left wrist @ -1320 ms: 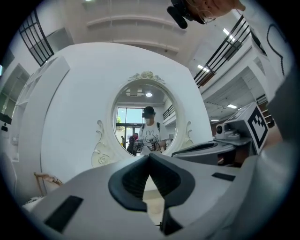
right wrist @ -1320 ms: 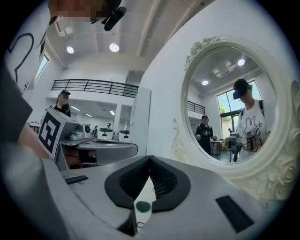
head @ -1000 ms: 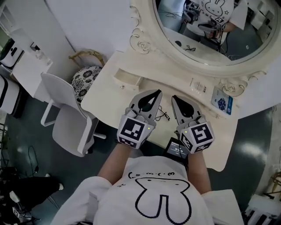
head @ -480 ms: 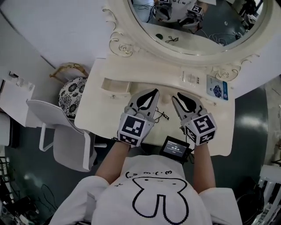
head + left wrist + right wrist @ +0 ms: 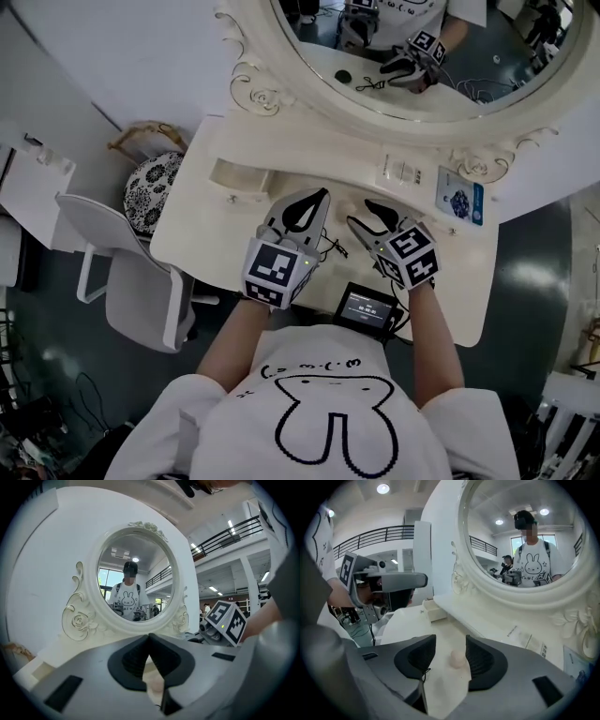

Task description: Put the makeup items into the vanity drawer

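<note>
The vanity drawer (image 5: 236,176) stands open at the upper left of the cream surface (image 5: 211,234). Right of it, the left claw (image 5: 317,199) is pinched tip to tip with nothing in it. Next, just below centre in the right gripper view, lies a small pale makeup sponge (image 5: 457,658), or so its egg shape suggests. It rests on the surface between the jaws of the right claw (image 5: 451,642), which are opening and stand wide, with the pads clear of it on both sides. Such a sponge should be very light, soft and springy, and apt to roll. It is best taken across its fat middle with a gentle squeeze, so that it does not pop out. In the head view the sponge is nearly lost against the cream top, under the claw. At the right, the flat packs (image 5: 403,172) below the mirror (image 5: 422,56) are too small to identify.
</note>
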Motion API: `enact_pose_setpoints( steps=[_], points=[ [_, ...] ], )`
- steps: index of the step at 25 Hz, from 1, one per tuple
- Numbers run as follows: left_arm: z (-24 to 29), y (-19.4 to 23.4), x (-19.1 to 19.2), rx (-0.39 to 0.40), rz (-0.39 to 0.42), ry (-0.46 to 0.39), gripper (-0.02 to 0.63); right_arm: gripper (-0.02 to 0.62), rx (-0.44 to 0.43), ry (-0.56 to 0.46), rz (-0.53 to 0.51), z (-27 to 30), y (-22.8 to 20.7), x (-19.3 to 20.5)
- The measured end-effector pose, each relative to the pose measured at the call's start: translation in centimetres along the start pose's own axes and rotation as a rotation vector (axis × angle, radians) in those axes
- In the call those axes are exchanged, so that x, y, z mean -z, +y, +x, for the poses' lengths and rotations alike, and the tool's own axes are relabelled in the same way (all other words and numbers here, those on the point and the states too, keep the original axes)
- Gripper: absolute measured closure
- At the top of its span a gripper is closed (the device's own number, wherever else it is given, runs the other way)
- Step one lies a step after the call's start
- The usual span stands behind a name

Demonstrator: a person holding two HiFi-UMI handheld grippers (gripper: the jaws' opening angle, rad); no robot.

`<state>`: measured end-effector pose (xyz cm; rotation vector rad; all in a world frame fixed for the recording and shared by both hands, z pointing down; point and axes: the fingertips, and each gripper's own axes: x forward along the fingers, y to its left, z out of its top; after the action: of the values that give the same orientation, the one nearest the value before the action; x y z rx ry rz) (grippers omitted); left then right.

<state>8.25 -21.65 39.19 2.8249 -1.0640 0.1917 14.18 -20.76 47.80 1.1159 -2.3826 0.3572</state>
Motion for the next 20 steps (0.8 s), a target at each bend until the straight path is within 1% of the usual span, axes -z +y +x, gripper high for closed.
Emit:
enact_pose_setpoints(
  steps=[2, 5, 8, 11, 15, 16, 20],
  points=[
    [0.0, -0.1, 0.1, -0.013, 0.001, 0.005, 0.604, 0.402, -0.02, 0.047, -0.008, 1.1, -0.2, 1.2],
    [0.2, -0.2, 0.6, -0.035, 0.0, 0.023, 0.604, 0.402, -0.03, 0.123, -0.025, 2.8, -0.6, 2.9],
    [0.4, -0.5, 1.0, -0.041, 0.0, 0.04, 0.604, 0.402, -0.033, 0.185, -0.042, 4.2, -0.9, 4.1],
    [0.5, -0.6, 1.5, -0.05, 0.0, 0.054, 0.604, 0.402, -0.021, 0.23, -0.074, 5.2, -1.1, 5.0],
    [0.3, -0.3, 1.9, -0.074, -0.006, 0.063, 0.604, 0.405, 0.007, 0.265, -0.104, 5.9, -1.4, 5.5],
    [0.2, -0.2, 1.9, -0.081, -0.009, 0.067, 0.604, 0.458, 0.013, 0.272, -0.109, 6.0, -1.4, 5.6],
    [-0.1, -0.1, 2.1, -0.1, -0.01, 0.072, 0.604, 0.483, 0.015, 0.272, -0.11, 5.9, -1.2, 5.4]
  ],
)
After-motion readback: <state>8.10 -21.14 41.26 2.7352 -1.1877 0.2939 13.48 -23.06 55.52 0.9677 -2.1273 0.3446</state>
